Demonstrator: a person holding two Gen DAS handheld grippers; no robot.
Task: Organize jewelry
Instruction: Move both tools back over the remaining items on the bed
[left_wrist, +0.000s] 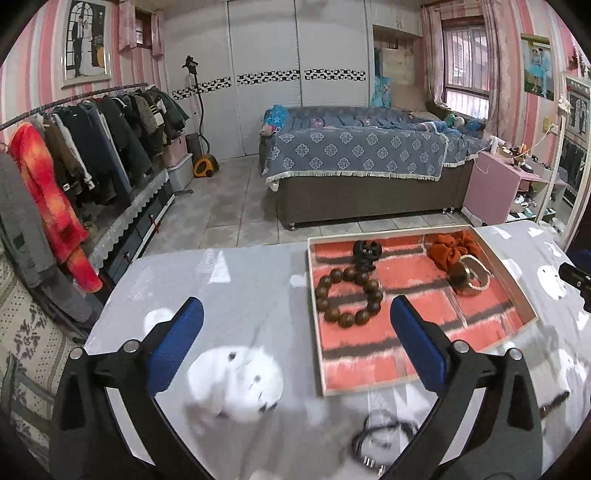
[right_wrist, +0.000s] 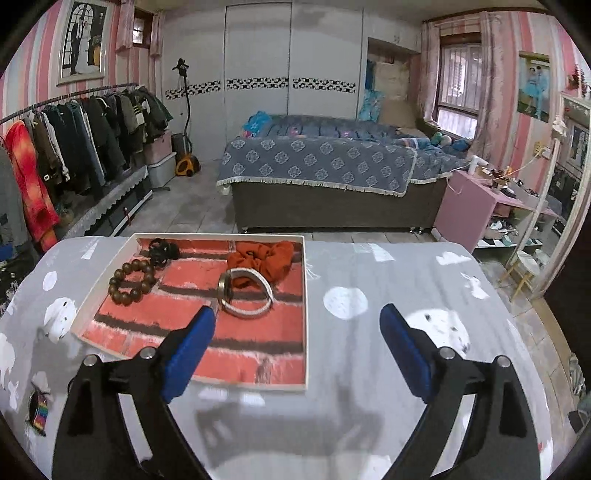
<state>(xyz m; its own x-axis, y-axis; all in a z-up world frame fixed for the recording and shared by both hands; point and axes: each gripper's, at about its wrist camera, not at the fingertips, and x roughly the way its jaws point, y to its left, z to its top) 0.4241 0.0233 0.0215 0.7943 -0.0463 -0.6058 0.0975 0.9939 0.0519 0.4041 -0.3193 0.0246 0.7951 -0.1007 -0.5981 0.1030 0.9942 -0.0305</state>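
A shallow white tray (left_wrist: 511, 280) (right_wrist: 306, 295) lined with a red brick print lies on the grey table. In it are a brown wooden bead bracelet (left_wrist: 347, 295) (right_wrist: 131, 282), a black hair claw (left_wrist: 366, 253) (right_wrist: 162, 251), an orange scrunchie (left_wrist: 452, 251) (right_wrist: 264, 260), and a white band with a brass bangle (left_wrist: 471, 275) (right_wrist: 245, 297). My left gripper (left_wrist: 295, 323) hangs open above the table left of the tray, nothing between its blue fingers (left_wrist: 181, 343). My right gripper (right_wrist: 297, 328) is open too, over the tray's near right corner, empty.
A dark cord or necklace (left_wrist: 384, 437) lies blurred on the table near the left gripper's base. A small rainbow-striped item (right_wrist: 38, 410) sits at the table's left edge. Beyond the table are a bed (left_wrist: 354, 162), a clothes rack (left_wrist: 74, 155) and a pink cabinet (right_wrist: 467, 206).
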